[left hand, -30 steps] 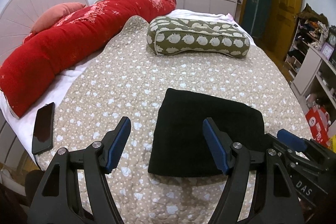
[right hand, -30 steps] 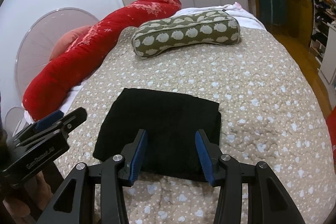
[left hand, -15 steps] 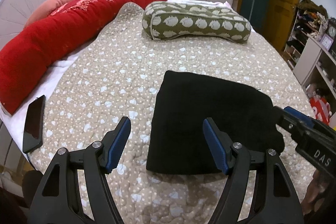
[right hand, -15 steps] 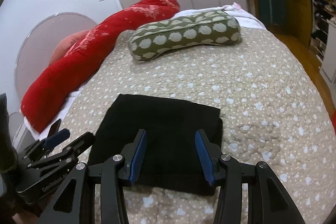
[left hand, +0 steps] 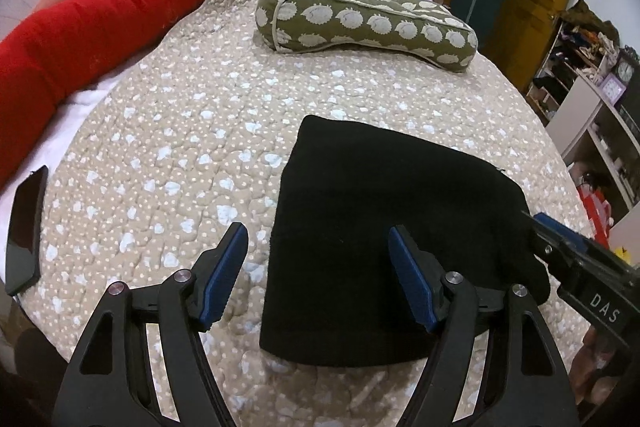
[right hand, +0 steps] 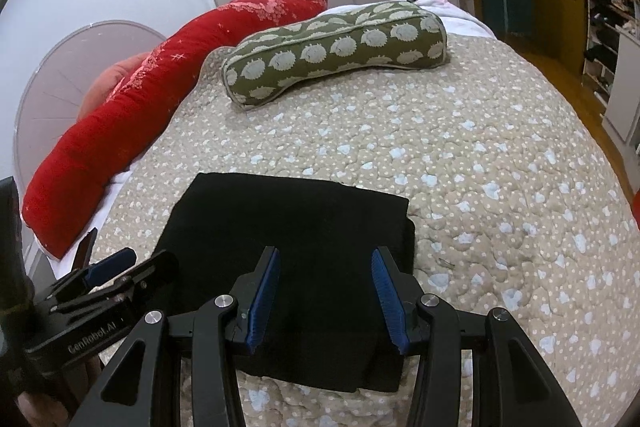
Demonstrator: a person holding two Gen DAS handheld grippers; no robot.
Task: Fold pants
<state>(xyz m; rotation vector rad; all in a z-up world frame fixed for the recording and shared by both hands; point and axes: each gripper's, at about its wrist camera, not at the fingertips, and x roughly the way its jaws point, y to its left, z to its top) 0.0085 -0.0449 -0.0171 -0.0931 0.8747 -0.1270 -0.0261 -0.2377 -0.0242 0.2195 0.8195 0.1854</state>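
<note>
The quilted beige bedspread (left hand: 168, 131) fills both views, dotted with pale blue shapes; a long red bolster (left hand: 132, 7) runs along its left edge, and an olive hedgehog-print pillow (right hand: 336, 47) lies across the far end; the black pants (left hand: 384, 227) sit near the front edge as a folded rectangle, flat on the quilt; the left gripper (left hand: 318, 273) hovers low over their left edge, pitched forward, jaws spread wide and holding nothing, one blue pad over bare quilt and the other over black cloth; the right gripper (right hand: 325, 297) hangs over the near right part of the pants, jaws parted and empty too, though whether its tips brush the fabric is hard to judge; a dark phone (left hand: 26, 227) lies at the bed's left margin.
</note>
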